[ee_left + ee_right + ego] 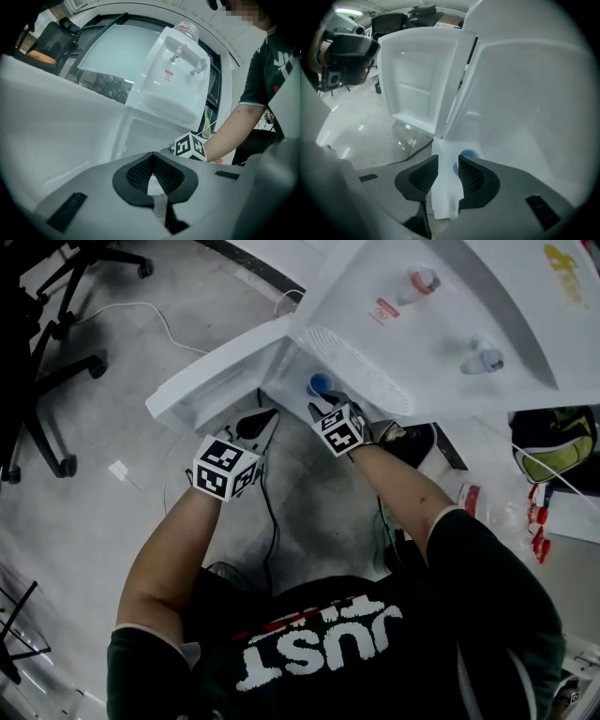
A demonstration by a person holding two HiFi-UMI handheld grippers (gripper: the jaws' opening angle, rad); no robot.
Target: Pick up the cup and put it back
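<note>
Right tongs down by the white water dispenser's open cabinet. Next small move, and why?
Probably shift the right tongs slightly rightward and forward before closing. In the right gripper view their jaws stand apart, but a narrow white strip fills the gap, while the small blue round cup sits just beyond the right pad, outside it.

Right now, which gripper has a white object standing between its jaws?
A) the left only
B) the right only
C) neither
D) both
B: in its own view the right gripper has a white object standing between its pads, while the left gripper shows its pads meeting at the tips with nothing between them.
</note>
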